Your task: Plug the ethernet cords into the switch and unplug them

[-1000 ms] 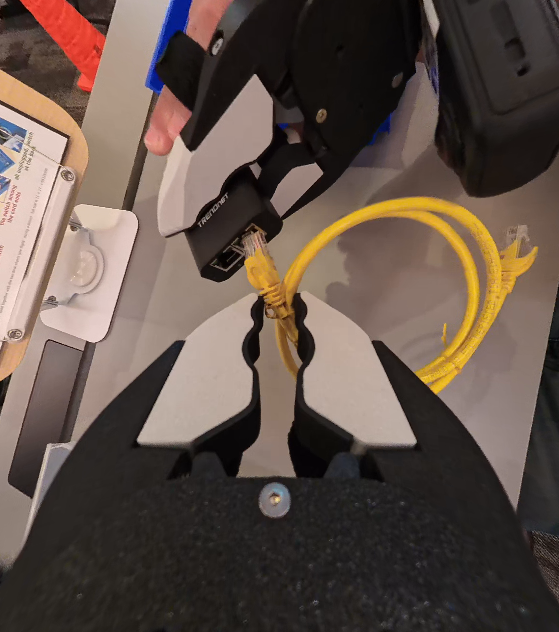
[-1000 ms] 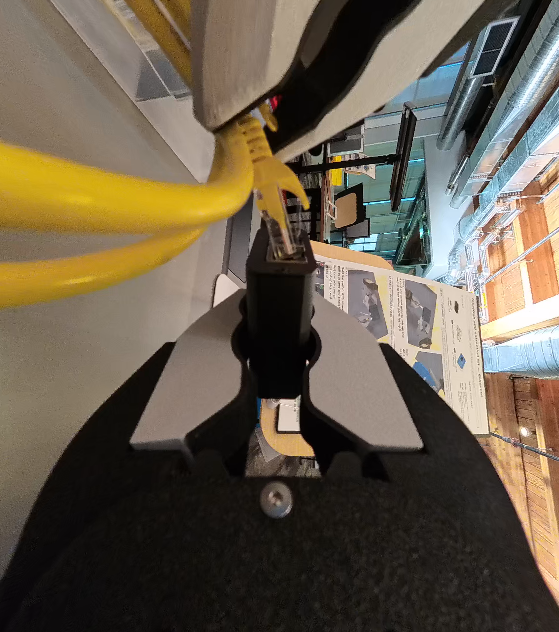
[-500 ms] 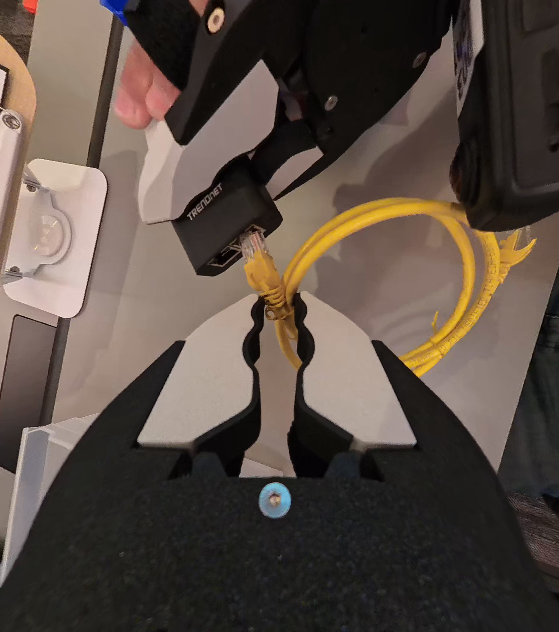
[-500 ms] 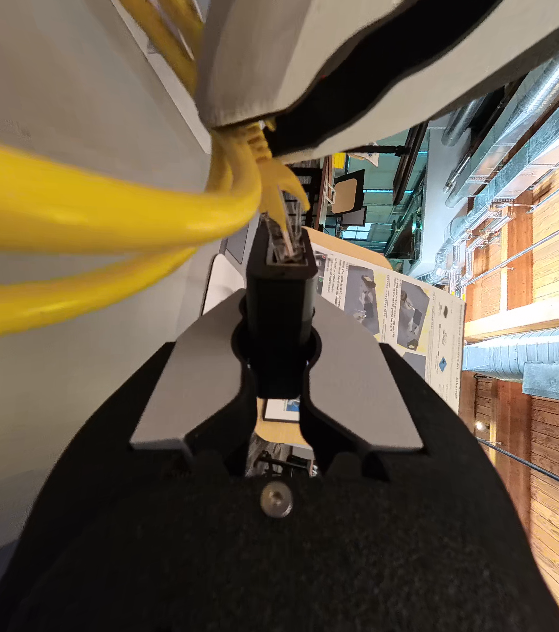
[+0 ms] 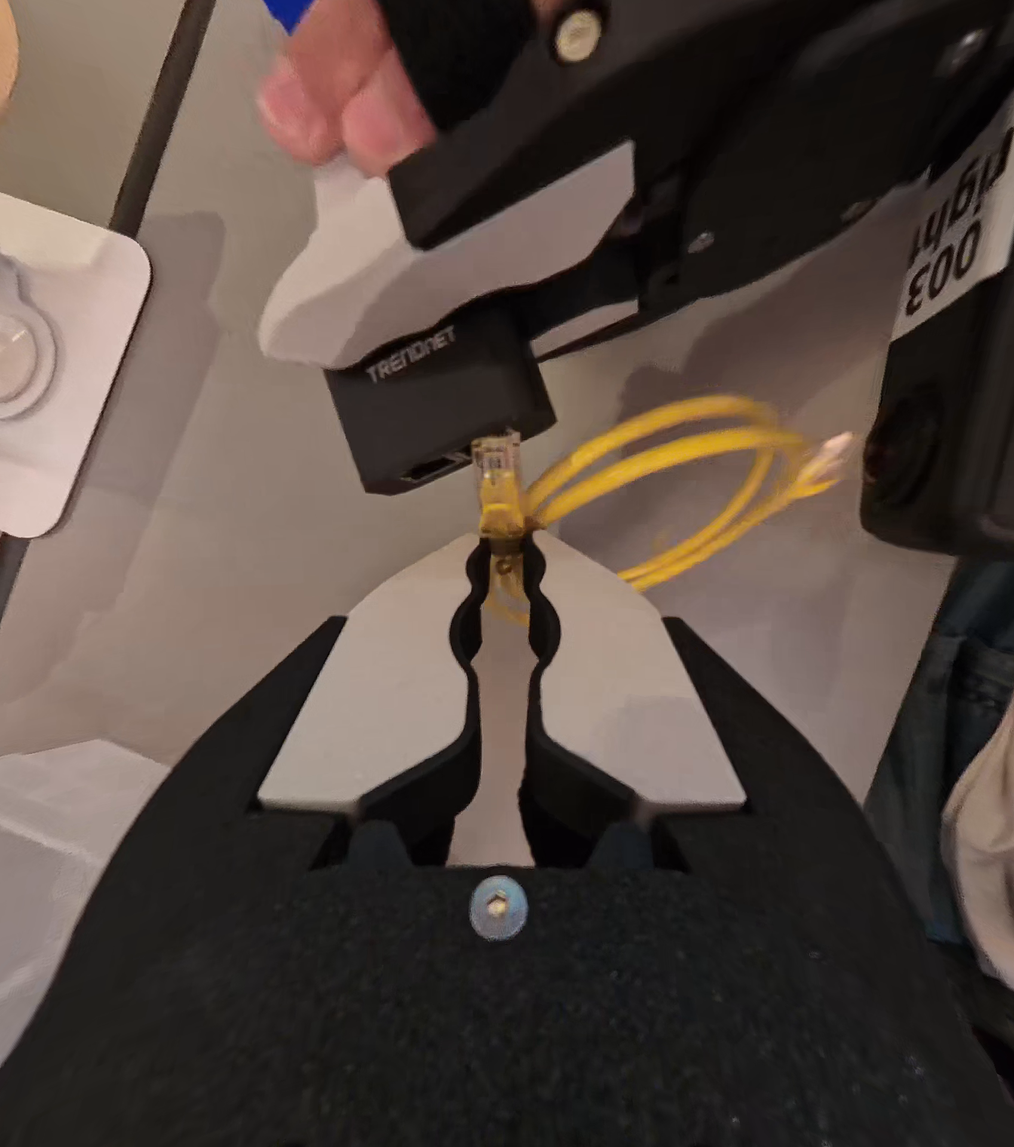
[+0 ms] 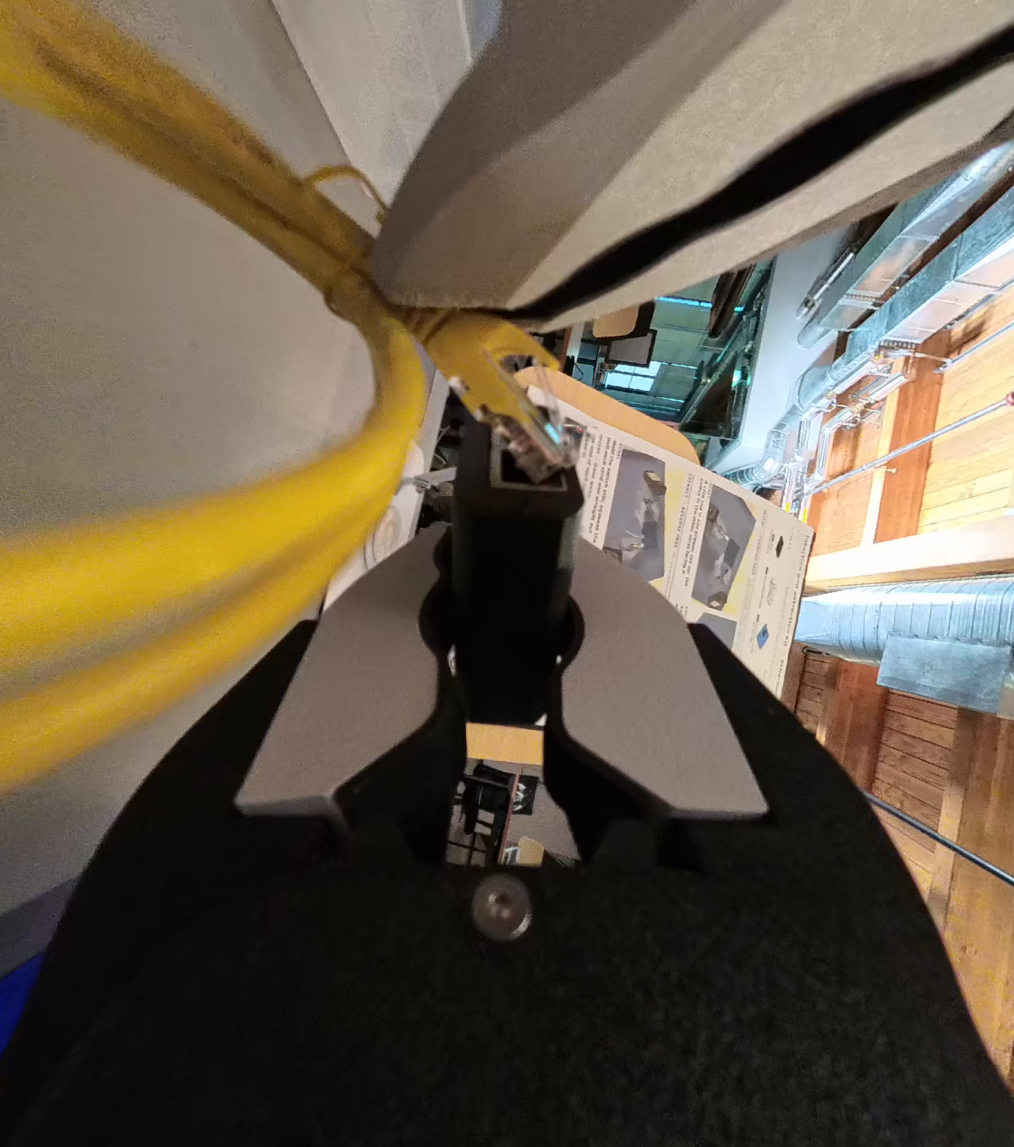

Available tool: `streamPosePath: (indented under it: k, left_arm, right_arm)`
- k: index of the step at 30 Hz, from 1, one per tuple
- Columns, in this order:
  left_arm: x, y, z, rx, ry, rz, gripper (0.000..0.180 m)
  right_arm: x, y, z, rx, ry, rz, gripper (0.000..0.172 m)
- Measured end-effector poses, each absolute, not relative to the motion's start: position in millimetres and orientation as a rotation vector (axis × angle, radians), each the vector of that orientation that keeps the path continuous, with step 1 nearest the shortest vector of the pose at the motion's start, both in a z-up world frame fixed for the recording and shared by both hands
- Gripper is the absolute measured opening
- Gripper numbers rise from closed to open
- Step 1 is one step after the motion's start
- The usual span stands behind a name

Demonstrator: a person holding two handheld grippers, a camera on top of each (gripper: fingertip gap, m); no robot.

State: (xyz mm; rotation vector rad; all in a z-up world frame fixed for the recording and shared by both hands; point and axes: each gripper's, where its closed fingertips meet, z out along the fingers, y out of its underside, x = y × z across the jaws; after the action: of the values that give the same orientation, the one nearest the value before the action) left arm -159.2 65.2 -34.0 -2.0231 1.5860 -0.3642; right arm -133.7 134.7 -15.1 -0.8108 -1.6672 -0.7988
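Observation:
My left gripper [image 5: 503, 546] is shut on the yellow ethernet cord [image 5: 501, 503], just behind its clear plug [image 5: 495, 456]. The plug's tip sits at a port on the front of the small black switch [image 5: 442, 409]; how deep it is in I cannot tell. My right gripper [image 6: 507, 558] is shut on the black switch [image 6: 510, 558] and holds it above the table; it also shows in the left wrist view [image 5: 405, 292]. In the right wrist view the plug [image 6: 529, 428] leans at an angle at the port's mouth. The cord's coil [image 5: 709, 472] hangs to the right with its free plug [image 5: 827, 453].
A grey table [image 5: 212, 589] lies below. A white stand [image 5: 26, 372] with a clear disc sits at the left. A printed instruction sheet [image 6: 696, 546] on a wooden board stands behind the switch. A person's hand [image 5: 343, 105] holds the right gripper. A white box [image 5: 26, 869] lies at the lower left. Some 7 cm of space lies between my two pairs of fingers.
Both grippers have kept their holds. The switch and plug have turned relative to each other; the plug now leans at an angle in the port's mouth. The coil swings, blurred.

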Motion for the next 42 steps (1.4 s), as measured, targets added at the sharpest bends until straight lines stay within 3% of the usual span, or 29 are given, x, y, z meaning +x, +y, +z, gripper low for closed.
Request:
streamPosePath:
  k: [1, 9, 15, 20, 29, 42]
  left_arm:
    - [-159, 66, -32, -2.027, 1.565, -0.392, 0.009]
    - [-167, 66, -42, -2.026, 1.527, -0.424, 0.010]
    - [-155, 54, -123, -2.083, 1.624, -0.475, 0.010]
    - [-132, 56, -152, -2.021, 1.517, -0.670, 0.010]
    - [-131, 67, -134, -1.955, 1.068, -1.196, 0.033]
    - [-128, 57, -187, -2.139, 1.271, -0.832, 0.011]
  right_arm:
    - [-133, 134, -13, -0.819, -1.657, -0.792, 0.025]
    - [-127, 142, -25, -0.831, -1.697, -0.756, 0.025]
    - [-103, 158, -21, -0.883, -1.678, -0.771, 0.025]
    - [-90, 160, -6, -0.891, -1.639, -0.784, 0.025]
    - [-85, 158, 5, -0.895, -1.608, -0.767, 0.025]
    - [-84, 160, 1, -0.899, -1.624, -0.774, 0.025]
